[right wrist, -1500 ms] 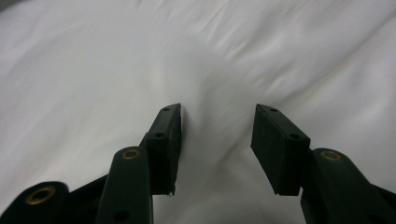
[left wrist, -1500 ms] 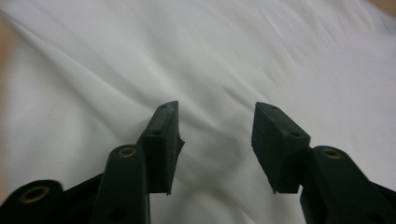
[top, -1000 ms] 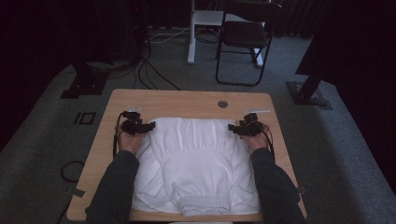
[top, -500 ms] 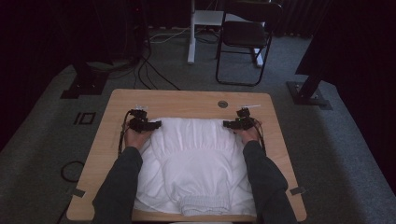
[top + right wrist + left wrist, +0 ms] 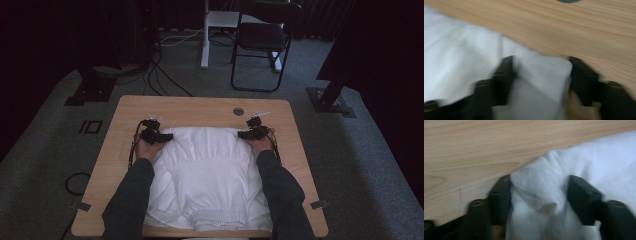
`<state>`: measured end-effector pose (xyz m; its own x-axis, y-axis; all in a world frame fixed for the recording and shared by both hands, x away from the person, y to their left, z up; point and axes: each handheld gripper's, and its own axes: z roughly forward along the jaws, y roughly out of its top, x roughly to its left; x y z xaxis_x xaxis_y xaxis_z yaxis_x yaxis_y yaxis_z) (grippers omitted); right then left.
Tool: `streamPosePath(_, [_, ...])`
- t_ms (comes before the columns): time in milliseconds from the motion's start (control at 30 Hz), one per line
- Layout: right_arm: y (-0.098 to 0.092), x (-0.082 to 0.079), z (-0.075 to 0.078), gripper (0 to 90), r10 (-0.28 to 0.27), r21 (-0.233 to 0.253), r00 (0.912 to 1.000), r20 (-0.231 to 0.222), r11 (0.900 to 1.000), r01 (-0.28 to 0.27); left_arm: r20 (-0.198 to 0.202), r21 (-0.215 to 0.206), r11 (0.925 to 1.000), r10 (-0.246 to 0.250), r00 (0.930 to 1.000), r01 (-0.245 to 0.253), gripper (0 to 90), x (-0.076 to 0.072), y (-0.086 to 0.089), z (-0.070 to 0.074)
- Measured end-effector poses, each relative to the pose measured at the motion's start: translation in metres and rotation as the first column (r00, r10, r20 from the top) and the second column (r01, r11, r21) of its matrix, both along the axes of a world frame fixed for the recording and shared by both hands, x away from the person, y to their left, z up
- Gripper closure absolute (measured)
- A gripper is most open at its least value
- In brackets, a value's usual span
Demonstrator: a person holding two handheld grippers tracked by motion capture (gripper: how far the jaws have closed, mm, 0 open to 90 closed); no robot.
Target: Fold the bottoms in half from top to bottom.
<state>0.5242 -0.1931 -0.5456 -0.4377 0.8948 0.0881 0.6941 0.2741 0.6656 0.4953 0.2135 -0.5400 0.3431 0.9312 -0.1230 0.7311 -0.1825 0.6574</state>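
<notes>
White garment (image 5: pixel 202 175): spread flat on wooden table (image 5: pixel 200 106), its near hem at the table's front edge, a bare strip of wood beyond its far edge. Left gripper (image 5: pixel 161 136) and right gripper (image 5: pixel 246 133): jaws spread wide, each straddling a far corner fold of the garment.

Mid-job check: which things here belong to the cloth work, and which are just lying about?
In the job:
- white cloth garment spread on the light wooden table
- left gripper, jaws open around the garment's far left corner
- right gripper, jaws open around its far right corner

Lying about:
- black folding chair
- black floor cables
- round grey table grommet
</notes>
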Motion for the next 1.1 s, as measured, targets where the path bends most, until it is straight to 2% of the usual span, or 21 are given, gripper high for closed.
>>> streamPosePath(67, [0.003, -0.001, 0.002, 70.2, 0.024, 0.007, 0.9995, -0.019, 1.000, -0.024, -0.051, -0.045, 0.9978, -0.050, 0.9974, 0.048, 62.5, 0.000, 0.000, 0.003])
streamPosePath(100, [0.003, -0.001, 0.003, 78.6, 0.032, 0.021, 0.9988, -0.036, 0.999, -0.032, -0.051, -0.045, 0.9978, -0.050, 0.9974, 0.048, 72.3, 0.000, 0.000, 0.003])
streamPosePath(133, [0.003, -0.002, 0.004, 82.6, 0.035, 0.022, 0.9987, -0.037, 0.999, -0.034, -0.048, -0.080, 0.9958, -0.049, 0.9976, 0.045, 77.8, -0.002, 0.003, 0.009])
streamPosePath(200, [0.000, -0.003, 0.010, 84.3, 0.042, 0.023, 0.9990, -0.016, 0.999, -0.042, -0.007, -0.112, 0.9925, -0.050, 0.9987, 0.048, 80.3, -0.005, 0.009, 0.020])
streamPosePath(267, [-0.009, -0.005, 0.023, 84.5, 0.048, 0.080, 0.9984, 0.030, 0.996, -0.050, 0.037, -0.167, 0.9844, -0.049, 0.9981, 0.054, 80.9, -0.008, 0.017, 0.031])
streamPosePath(300, [-0.015, -0.006, 0.030, 84.5, 0.048, 0.119, 0.9975, 0.052, 0.991, -0.053, 0.037, -0.167, 0.9844, -0.049, 0.9981, 0.054, 81.0, -0.008, 0.017, 0.031])
streamPosePath(333, [-0.020, -0.008, 0.037, 84.5, 0.044, 0.155, 0.9964, 0.072, 0.986, -0.055, 0.071, -0.229, 0.9718, -0.041, 0.9966, 0.056, 81.1, -0.010, 0.024, 0.040])
streamPosePath(367, [-0.024, -0.008, 0.043, 84.5, 0.046, 0.180, 0.9947, 0.091, 0.982, -0.062, 0.086, -0.234, 0.9707, -0.037, 0.9956, 0.056, 81.2, -0.011, 0.025, 0.043])
streamPosePath(400, [-0.025, -0.010, 0.048, 84.4, 0.056, 0.182, 0.9921, 0.112, 0.980, -0.076, 0.097, -0.225, 0.9726, -0.037, 0.9946, 0.058, 81.2, -0.012, 0.023, 0.046])
streamPosePath(500, [-0.023, -0.012, 0.059, 84.4, 0.066, 0.144, 0.9867, 0.149, 0.986, -0.088, 0.123, -0.216, 0.9744, -0.036, 0.9917, 0.062, 81.1, -0.016, 0.020, 0.051])
streamPosePath(533, [-0.023, -0.013, 0.061, 84.4, 0.067, 0.141, 0.9853, 0.157, 0.986, -0.090, 0.123, -0.216, 0.9744, -0.036, 0.9917, 0.062, 81.0, -0.016, 0.020, 0.051])
streamPosePath(733, [-0.029, -0.028, 0.070, 84.2, 0.097, 0.151, 0.9735, 0.207, 0.980, -0.129, 0.185, -0.201, 0.9719, -0.085, 0.9791, 0.123, 80.9, -0.035, 0.021, 0.069])
streamPosePath(767, [-0.029, -0.028, 0.070, 84.2, 0.097, 0.151, 0.9735, 0.207, 0.980, -0.129, 0.185, -0.201, 0.9719, -0.085, 0.9791, 0.123, 80.9, -0.035, 0.021, 0.069])
streamPosePath(800, [-0.033, -0.037, 0.073, 84.2, 0.102, 0.162, 0.9684, 0.227, 0.977, -0.141, 0.213, -0.211, 0.9662, -0.103, 0.9717, 0.148, 80.9, -0.045, 0.021, 0.074])
streamPosePath(867, [-0.038, -0.047, 0.075, 84.1, 0.113, 0.174, 0.9619, 0.249, 0.972, -0.159, 0.227, -0.215, 0.9614, -0.122, 0.9662, 0.172, 80.8, -0.054, 0.022, 0.079])
streamPosePath(900, [-0.040, -0.051, 0.076, 84.1, 0.119, 0.179, 0.9598, 0.254, 0.969, -0.168, 0.227, -0.215, 0.9614, -0.122, 0.9662, 0.172, 80.8, -0.054, 0.022, 0.079])
streamPosePath(967, [-0.040, -0.051, 0.076, 84.1, 0.119, 0.179, 0.9598, 0.254, 0.969, -0.168, 0.233, -0.219, 0.9585, -0.130, 0.9638, 0.182, 80.8, -0.059, 0.022, 0.081])
streamPosePath(1000, [-0.046, -0.069, 0.078, 84.1, 0.137, 0.190, 0.9501, 0.280, 0.962, -0.195, 0.249, -0.216, 0.9546, -0.150, 0.9569, 0.206, 80.8, -0.070, 0.023, 0.083])
streamPosePath(1033, [-0.047, -0.073, 0.078, 84.1, 0.141, 0.194, 0.9477, 0.286, 0.960, -0.201, 0.256, -0.209, 0.9536, -0.160, 0.9532, 0.217, 80.8, -0.078, 0.023, 0.084])
streamPosePath(1067, [-0.047, -0.073, 0.078, 84.1, 0.141, 0.194, 0.9477, 0.286, 0.960, -0.201, 0.256, -0.209, 0.9536, -0.160, 0.9532, 0.217, 80.8, -0.078, 0.023, 0.084])
streamPosePath(1100, [-0.049, -0.084, 0.078, 84.1, 0.152, 0.195, 0.9428, 0.296, 0.957, -0.216, 0.261, -0.206, 0.9507, -0.175, 0.9494, 0.232, 80.8, -0.086, 0.024, 0.084])
